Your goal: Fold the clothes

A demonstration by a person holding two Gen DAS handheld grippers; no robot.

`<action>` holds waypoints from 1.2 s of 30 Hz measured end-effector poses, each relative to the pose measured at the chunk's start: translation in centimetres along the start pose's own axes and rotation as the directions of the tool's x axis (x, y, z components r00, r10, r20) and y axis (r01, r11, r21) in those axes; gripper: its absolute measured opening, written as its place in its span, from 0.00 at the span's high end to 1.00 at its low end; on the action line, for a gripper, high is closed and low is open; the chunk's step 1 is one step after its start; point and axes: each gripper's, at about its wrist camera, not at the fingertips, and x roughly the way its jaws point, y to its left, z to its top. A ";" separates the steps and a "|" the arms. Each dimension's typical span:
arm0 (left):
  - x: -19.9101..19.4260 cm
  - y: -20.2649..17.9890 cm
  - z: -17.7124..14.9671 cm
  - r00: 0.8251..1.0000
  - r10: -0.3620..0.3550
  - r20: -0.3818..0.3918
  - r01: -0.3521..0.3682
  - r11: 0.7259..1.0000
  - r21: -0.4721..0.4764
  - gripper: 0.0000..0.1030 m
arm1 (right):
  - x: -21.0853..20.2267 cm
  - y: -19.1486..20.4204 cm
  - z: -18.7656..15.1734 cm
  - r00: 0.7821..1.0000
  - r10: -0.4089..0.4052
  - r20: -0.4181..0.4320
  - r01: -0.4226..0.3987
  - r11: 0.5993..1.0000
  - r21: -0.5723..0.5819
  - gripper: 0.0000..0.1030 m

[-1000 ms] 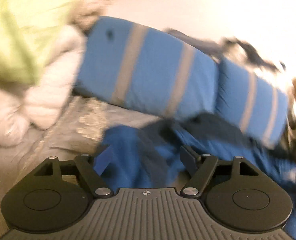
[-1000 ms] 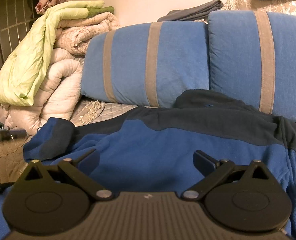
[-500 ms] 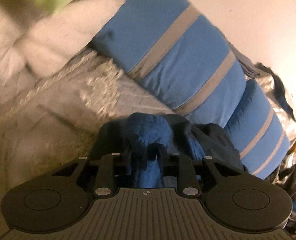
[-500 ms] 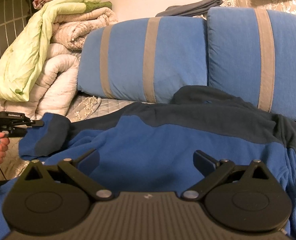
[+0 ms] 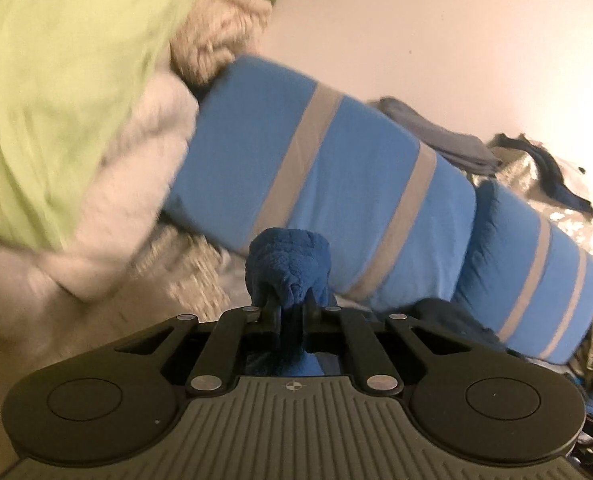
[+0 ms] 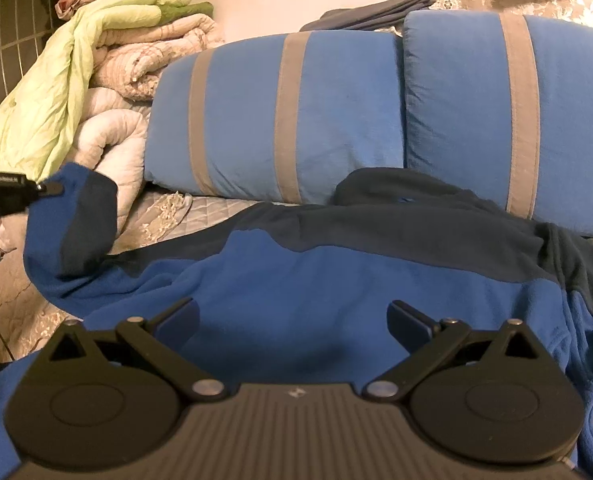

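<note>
We work on a bed with a pale quilted bedspread (image 6: 216, 216), set against a plain wall. A blue fleece jacket with dark navy shoulders (image 6: 336, 288) lies spread across it, collar towards the two blue pillows with grey stripes (image 6: 296, 120). Our left gripper (image 5: 291, 305) is clamped on the jacket's sleeve cuff (image 5: 288, 268), raised off the bed; our right gripper (image 6: 292, 316) hovers wide over the body, holding nothing. We judge a sleeve fold is in hand: the cuff wants carrying inward across the chest. A pile of folded cream and green quilts (image 6: 96, 80) crowds the left side.
</note>
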 end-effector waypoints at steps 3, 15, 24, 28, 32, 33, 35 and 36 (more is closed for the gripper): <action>-0.9 -0.5 1.5 0.997 0.057 0.048 -0.059 0.998 0.023 0.92 | -0.1 -0.1 0.0 1.000 -0.004 0.004 0.004 1.000 0.004 0.00; -8.5 5.5 3.7 0.885 0.368 0.285 -0.347 0.930 -0.121 0.92 | -0.6 -0.3 0.1 1.000 -0.006 0.017 0.006 1.000 0.007 0.00; -8.3 16.0 -8.7 0.809 0.588 0.011 -0.521 0.725 -0.449 0.92 | -0.6 -0.5 0.1 1.000 -0.023 0.012 0.023 1.000 0.014 0.00; -7.8 19.2 -13.8 0.795 0.596 -0.108 -0.530 0.597 -0.602 0.92 | -0.2 -0.1 -0.1 0.999 -0.050 -0.009 0.050 0.998 -0.024 0.00; -7.6 19.7 -15.4 0.797 0.592 -0.121 -0.524 0.577 -0.626 0.92 | -0.1 0.1 -0.3 0.998 -0.052 -0.019 0.051 0.998 -0.041 0.00; -7.7 19.6 -15.3 0.796 0.595 -0.115 -0.525 0.581 -0.622 0.92 | -0.2 0.1 -0.3 0.998 -0.053 -0.019 0.052 0.998 -0.047 0.00; -7.8 19.3 -15.0 0.794 0.599 -0.103 -0.525 0.589 -0.614 0.92 | -0.2 0.1 -0.3 0.998 -0.056 -0.021 0.055 0.997 -0.052 0.00; -7.9 19.1 -14.5 0.791 0.605 -0.091 -0.529 0.602 -0.598 0.92 | -0.1 0.1 -0.3 0.998 -0.058 -0.025 0.057 0.997 -0.052 0.00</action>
